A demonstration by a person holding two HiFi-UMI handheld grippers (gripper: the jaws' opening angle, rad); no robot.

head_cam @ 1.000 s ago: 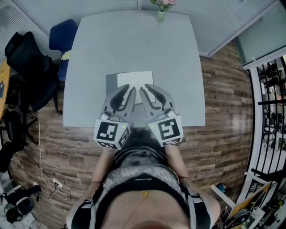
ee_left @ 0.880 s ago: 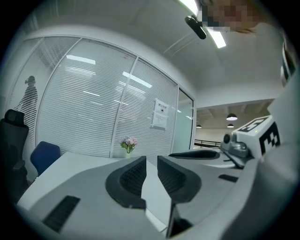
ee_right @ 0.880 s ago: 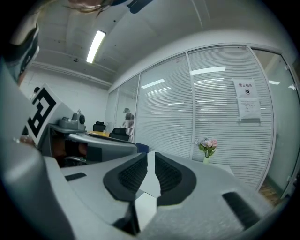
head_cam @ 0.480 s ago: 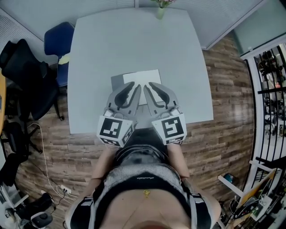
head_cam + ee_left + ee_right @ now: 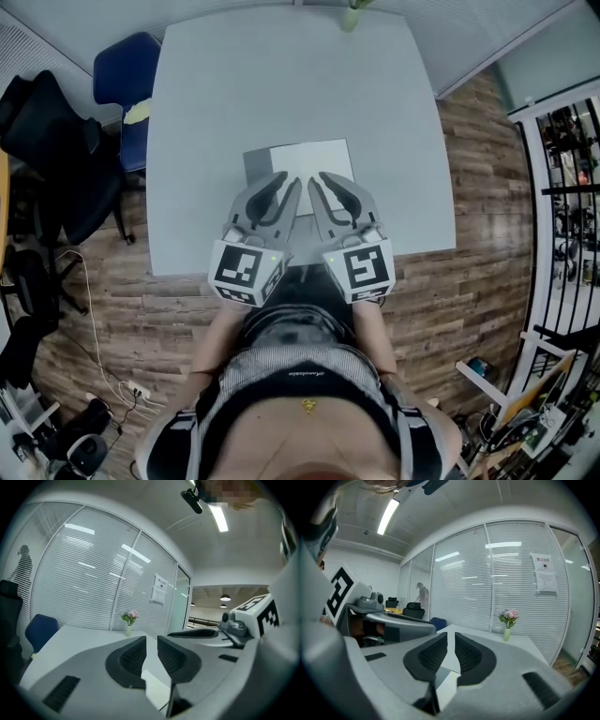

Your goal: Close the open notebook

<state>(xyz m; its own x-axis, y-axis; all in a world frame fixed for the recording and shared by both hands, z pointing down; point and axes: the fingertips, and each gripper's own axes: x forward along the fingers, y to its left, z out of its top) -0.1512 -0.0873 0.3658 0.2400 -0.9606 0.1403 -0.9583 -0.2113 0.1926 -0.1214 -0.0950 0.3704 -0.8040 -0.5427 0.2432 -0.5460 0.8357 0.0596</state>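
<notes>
1. The notebook (image 5: 309,169) lies flat on the desk (image 5: 225,94), close to your edge and about midway along it. A white page faces up, with a grey strip down its left side (cover or facing page, I cannot tell).
2. My reading is that you are on the approach, with nothing lifted yet. Choose the free outer edge and come in low. Slip one jaw tip just under that edge, then swing it over the spine in one arc. Pin the other half with your second tool, since a smooth top will probably let the book slide.
3. Your left hand-held gripper (image 5: 289,183) hovers over the near part of the page. Its jaws stand a narrow slot apart, with nothing between them and nothing grasped.
4. Your right hand-held gripper (image 5: 320,181) sits just beside it, the tips angled toward each other. It is likewise slightly parted and empty. Only the page shows below the gap.
5. A vase of flowers (image 5: 508,620) stands at the far edge, well apart from your arc.
</notes>
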